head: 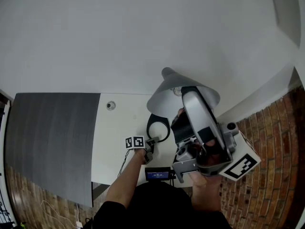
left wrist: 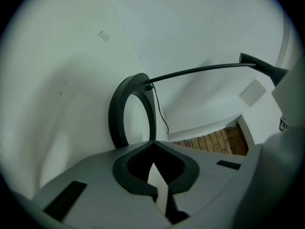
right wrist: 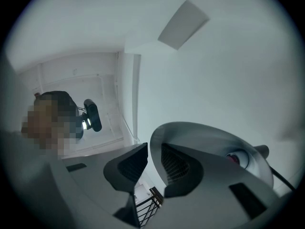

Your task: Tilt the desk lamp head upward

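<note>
The desk lamp stands on the white table [head: 114,128]. Its grey cone shade [head: 164,94] sits above a black ring base [head: 158,128]. My right gripper [head: 188,93] points up and is shut on the shade's rim [right wrist: 153,144], one jaw outside the shade and one inside. The bulb [right wrist: 237,157] shows deep in the shade. My left gripper [head: 149,146] lies low on the table, shut, its tips meeting at the ring base [left wrist: 131,111]. A thin black lamp arm [left wrist: 200,70] runs from the ring toward the head, with a cord [left wrist: 163,116] hanging beside it.
A dark grey panel [head: 52,137] covers the table's left part, with a round grommet [head: 110,105] near it. A small device with a blue screen [head: 158,174] sits at the table's front edge. Brick floor [head: 276,142] lies to the right, white wall behind.
</note>
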Available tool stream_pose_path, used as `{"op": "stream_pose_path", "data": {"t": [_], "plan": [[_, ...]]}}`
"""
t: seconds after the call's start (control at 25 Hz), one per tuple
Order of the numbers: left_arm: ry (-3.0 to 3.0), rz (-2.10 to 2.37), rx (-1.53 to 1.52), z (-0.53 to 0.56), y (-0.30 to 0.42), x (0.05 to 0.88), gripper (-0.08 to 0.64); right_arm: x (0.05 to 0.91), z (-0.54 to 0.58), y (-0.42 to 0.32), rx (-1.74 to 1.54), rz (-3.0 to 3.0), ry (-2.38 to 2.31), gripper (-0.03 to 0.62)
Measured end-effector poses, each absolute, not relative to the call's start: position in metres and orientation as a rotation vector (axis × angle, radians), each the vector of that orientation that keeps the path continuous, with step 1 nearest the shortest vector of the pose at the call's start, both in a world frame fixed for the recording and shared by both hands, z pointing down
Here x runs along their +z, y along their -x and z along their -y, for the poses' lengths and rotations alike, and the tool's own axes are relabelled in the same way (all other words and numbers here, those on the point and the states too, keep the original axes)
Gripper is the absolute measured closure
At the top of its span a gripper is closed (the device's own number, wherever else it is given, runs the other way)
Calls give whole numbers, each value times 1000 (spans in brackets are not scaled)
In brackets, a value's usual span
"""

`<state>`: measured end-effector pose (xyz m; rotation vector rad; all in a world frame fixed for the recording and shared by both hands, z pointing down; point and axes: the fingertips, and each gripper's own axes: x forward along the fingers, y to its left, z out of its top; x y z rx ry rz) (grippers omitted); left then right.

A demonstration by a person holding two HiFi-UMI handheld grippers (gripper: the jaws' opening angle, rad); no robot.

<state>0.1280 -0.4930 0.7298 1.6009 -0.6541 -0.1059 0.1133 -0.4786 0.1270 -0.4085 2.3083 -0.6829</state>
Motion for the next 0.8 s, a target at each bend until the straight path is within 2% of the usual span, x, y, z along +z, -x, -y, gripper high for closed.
{"op": "stream_pose_path", "data": {"t": [0.8], "plan": [[-1606,645,-103,493,-129,730,551,130,480,-112,-672,-2310,406,499]]}}
